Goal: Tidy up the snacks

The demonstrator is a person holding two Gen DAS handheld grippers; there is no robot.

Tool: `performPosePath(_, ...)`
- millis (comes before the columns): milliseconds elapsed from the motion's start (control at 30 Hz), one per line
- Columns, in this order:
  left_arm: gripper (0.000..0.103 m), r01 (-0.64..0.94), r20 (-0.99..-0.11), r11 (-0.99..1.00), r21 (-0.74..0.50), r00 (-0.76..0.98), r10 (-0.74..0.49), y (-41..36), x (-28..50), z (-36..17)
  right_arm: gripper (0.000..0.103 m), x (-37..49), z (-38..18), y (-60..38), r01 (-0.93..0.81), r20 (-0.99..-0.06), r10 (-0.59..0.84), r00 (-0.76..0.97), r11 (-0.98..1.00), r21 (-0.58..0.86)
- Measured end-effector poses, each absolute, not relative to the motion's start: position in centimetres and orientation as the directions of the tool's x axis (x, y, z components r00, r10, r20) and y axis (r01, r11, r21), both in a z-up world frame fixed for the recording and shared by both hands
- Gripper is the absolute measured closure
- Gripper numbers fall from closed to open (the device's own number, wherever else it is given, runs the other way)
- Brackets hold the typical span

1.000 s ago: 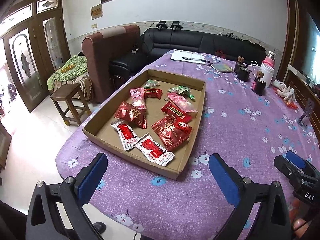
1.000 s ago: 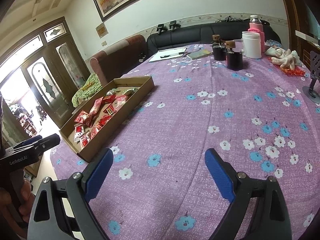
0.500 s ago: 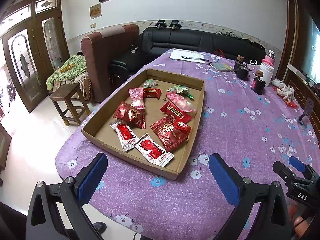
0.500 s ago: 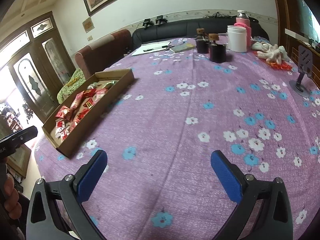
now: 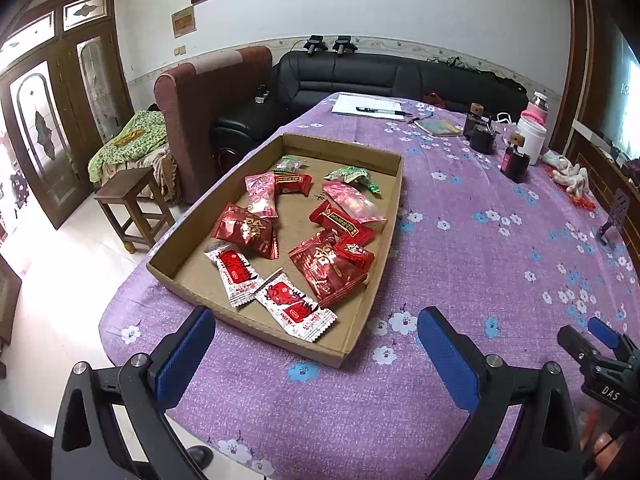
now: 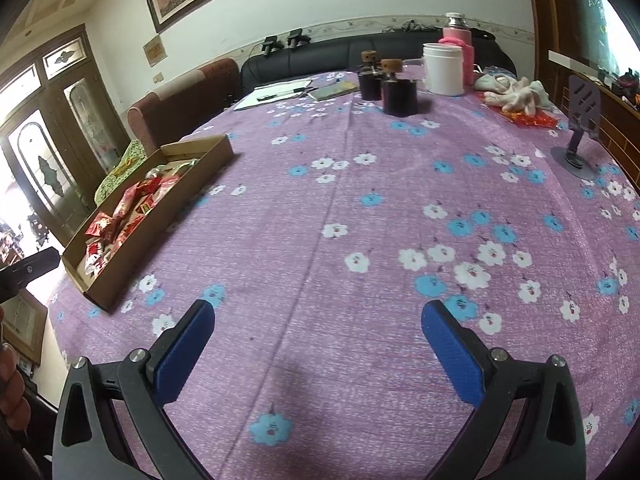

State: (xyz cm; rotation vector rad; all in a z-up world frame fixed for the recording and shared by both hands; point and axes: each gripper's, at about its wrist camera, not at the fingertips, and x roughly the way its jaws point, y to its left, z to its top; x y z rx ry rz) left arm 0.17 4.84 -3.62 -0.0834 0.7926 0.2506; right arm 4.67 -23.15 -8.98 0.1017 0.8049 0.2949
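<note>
The snack packets (image 5: 304,232) lie loose in a shallow cardboard tray (image 5: 384,216) on the purple flowered tablecloth (image 6: 360,240), at twelve o'clock just beyond the left gripper (image 5: 316,344), whose blue pads stand wide apart, empty. The tray's long axis runs from seven toward one o'clock. The right gripper (image 6: 318,340), jaws just opened fully with nothing between, hovers over bare cloth; there the tray sits at ten o'clock, its packets half hidden behind the wall, print unreadable

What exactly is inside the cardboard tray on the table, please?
The cardboard tray holds loose snack packets: red ones, pink, green and two white-and-red. Some overlap, so anything beneath them stays hidden.
</note>
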Motion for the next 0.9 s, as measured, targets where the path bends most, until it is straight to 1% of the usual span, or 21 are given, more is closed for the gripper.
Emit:
performPosePath(100,0.001,-0.262,-0.697,0.964,0.033,0.686,0.21,4.8,0.1,-3.5,0.0,4.8,-9.0,-23.3,-0.218,-0.695,0.296,0.655,0.955,0.202)
performPosePath(267,0.001,-0.316,-0.624,0.946,0.074,0.725,0.291,4.8,-0.7,-2.5,0.0,4.8,-9.1,-23.2,-0.221,-0.696,0.297,0.653,0.954,0.2)
performPosePath(433,0.001,-0.326,-0.594,0.942,0.083,0.743,0.309,4.9,-1.0,-1.6,0.0,4.8,-9.2,-23.2,-0.222,-0.698,0.297,0.651,0.954,0.199)
performPosePath(567,0.001,-0.314,-0.592,0.946,0.083,0.748,0.3,4.6,-1.0,-1.4,0.0,4.8,-9.2,-23.1,-0.224,-0.698,0.299,0.651,0.954,0.199)
performPosePath(767,0.001,-0.279,-0.635,0.96,-0.033,0.747,0.195,5.7,-0.6,-1.3,0.0,4.9,-9.2,-23.0,-0.224,-0.699,0.299,0.65,0.954,0.2)
performPosePath(900,0.001,-0.292,-0.638,0.956,-0.038,0.743,0.201,5.9,-0.6,-1.3,0.0,5.0,-9.3,-23.0,-0.223,-0.698,0.3,0.65,0.954,0.202)
